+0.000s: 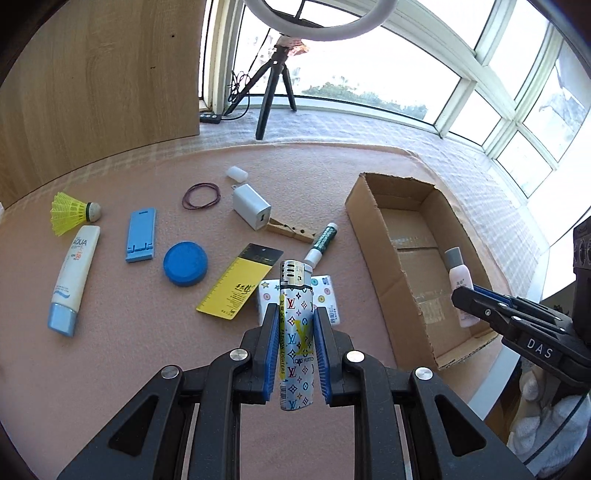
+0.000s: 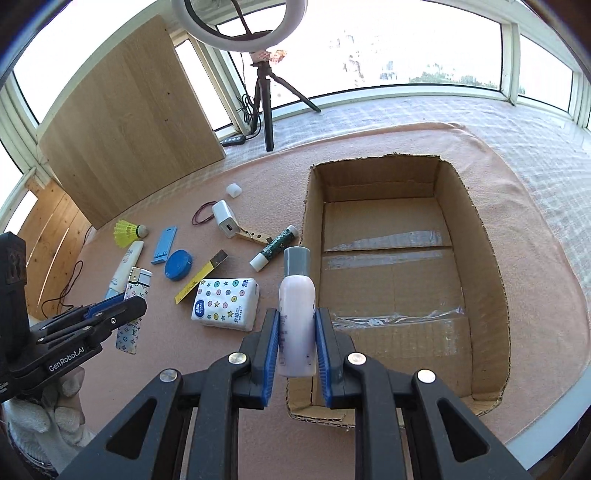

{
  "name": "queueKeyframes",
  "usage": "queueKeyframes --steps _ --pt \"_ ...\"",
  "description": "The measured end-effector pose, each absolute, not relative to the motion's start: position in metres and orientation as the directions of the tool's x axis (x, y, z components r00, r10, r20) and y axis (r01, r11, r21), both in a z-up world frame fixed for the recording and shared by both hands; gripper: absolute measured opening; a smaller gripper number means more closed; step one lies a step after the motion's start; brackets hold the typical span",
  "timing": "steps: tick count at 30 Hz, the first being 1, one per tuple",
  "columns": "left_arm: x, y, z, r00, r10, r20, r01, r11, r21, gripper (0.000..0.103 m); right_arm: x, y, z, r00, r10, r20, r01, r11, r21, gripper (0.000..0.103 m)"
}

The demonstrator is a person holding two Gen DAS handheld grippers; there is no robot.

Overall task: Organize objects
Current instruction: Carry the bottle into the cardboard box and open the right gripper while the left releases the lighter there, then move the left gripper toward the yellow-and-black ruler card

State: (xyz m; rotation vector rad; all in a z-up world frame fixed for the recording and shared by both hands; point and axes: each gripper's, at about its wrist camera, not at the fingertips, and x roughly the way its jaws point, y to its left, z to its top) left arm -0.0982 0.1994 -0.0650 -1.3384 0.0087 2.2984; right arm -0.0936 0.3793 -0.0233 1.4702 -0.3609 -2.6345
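We grip the patterned lighter [image 1: 296, 339] in our left gripper [image 1: 295, 325]; our right gripper [image 2: 296, 328] clamps the pink bottle [image 2: 296, 314] beside the cardboard box [image 2: 484, 266].

Bright bay windows [image 2: 406, 44], wooden panel [image 1: 99, 74], ring light [image 2: 240, 22] on tripod [image 1: 273, 92].

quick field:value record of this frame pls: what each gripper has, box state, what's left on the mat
left gripper: shut on lighter, held upright above the mat
right gripper: shut on pink lotion bottle, at the box's near-left edge
cardboard box: open; floor bare in the right wrist view
pink mat: sunscreen tube, shuttlecock, blue phone stand, blue round lid, yellow card, tissue pack, lip balm stick, wall charger, clothespin, rubber band, white cap
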Motion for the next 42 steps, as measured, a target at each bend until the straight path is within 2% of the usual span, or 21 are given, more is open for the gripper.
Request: queueKeyframes --steps 8,17,18,20,21,32,42 --pt "-0.091 0.294 -0.059 -0.354 0.466 -0.811 -0.536 -0.811 -0.232 0.019 -0.083 0.426 -0.034 -0.523 -0.144 -0.840 -0.100 -0.968 0.229 0.018" --pt "-0.084 0.348 -0.059 -0.319 0.478 -0.819 -0.610 -0.765 -0.209 0.022 -0.080 0.452 -0.042 -0.520 -0.129 -0.845 -0.132 -0.965 0.228 0.020" --pt "-0.084 0.348 -0.060 -0.317 0.474 -0.821 -0.606 -0.768 -0.209 0.033 -0.079 0.455 -0.042 -0.523 -0.128 -0.843 -0.134 -0.964 0.230 0.024" --pt "-0.085 0.346 -0.058 -0.326 0.478 -0.816 -0.592 -0.776 -0.218 0.040 -0.077 0.458 -0.041 -0.527 -0.115 -0.842 -0.144 -0.964 0.222 0.058" --pt "-0.085 0.345 -0.058 -0.326 0.480 -0.814 -0.591 -0.776 -0.221 0.040 -0.076 0.460 -0.040 -0.536 -0.094 -0.839 -0.157 -0.965 0.208 0.060" --pt "-0.087 0.317 -0.059 -0.347 0.462 -0.816 -0.563 -0.799 -0.214 0.040 -0.075 0.456 -0.038 -0.541 -0.100 -0.835 -0.158 -0.963 0.217 0.060" --pt "-0.091 0.247 -0.071 -0.391 0.402 -0.828 -0.482 -0.856 -0.188 0.040 -0.076 0.437 -0.032 -0.546 -0.160 -0.822 -0.129 -0.954 0.271 0.060"
